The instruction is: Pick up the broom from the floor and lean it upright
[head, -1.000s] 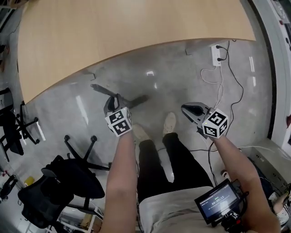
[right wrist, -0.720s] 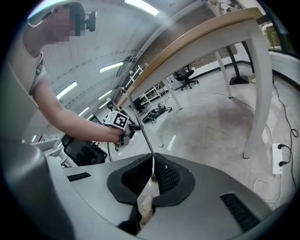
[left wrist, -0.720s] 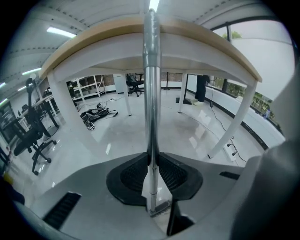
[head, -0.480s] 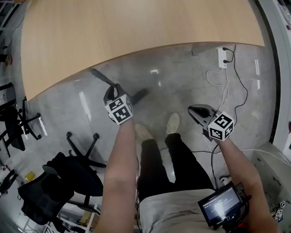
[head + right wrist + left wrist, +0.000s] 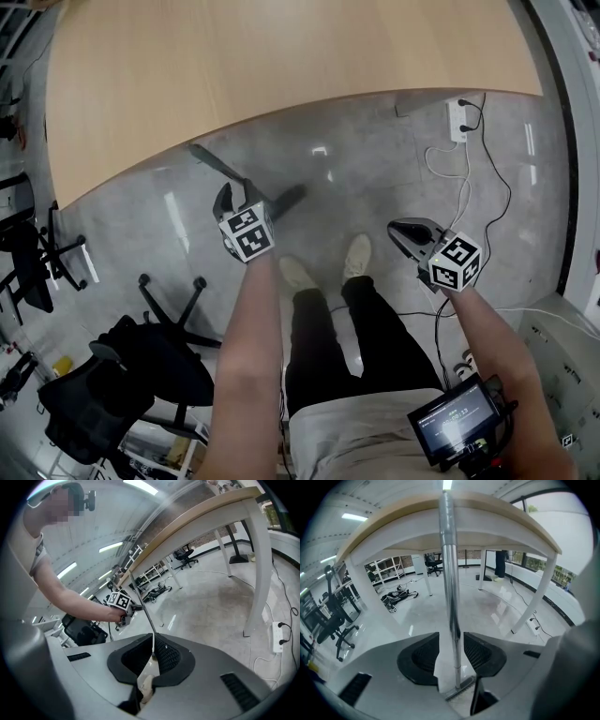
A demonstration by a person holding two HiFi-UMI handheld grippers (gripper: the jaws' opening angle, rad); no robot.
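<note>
Nearest the person, the right gripper (image 5: 401,229) hangs over the grey floor just right of a pair of light shoes (image 5: 354,255). Its own view shows the jaws drawn close, perhaps touching at the tips, with nothing between them; one shoe shows through the gap behind. A black office chair (image 5: 141,361) stands off to the near left.

A little farther out, the left gripper (image 5: 234,195) reaches toward the table. Its jaws have just been opening and stand wide on either side of the broom (image 5: 450,573). The shiny metal handle runs up the gap with a sliver of floor showing on each side, so neither pad presses it. Only the left gripper view makes that gap plain; from the head view the broom is a short dark streak. The left gripper view also shows the broom head (image 5: 460,690) down on the floor just below the jaws.

The right gripper view gives the lean. The handle rises from the floor past the left gripper, and its top meets the edge of the wooden table (image 5: 281,56). Far right, a white power strip (image 5: 458,120) lies on the floor.
</note>
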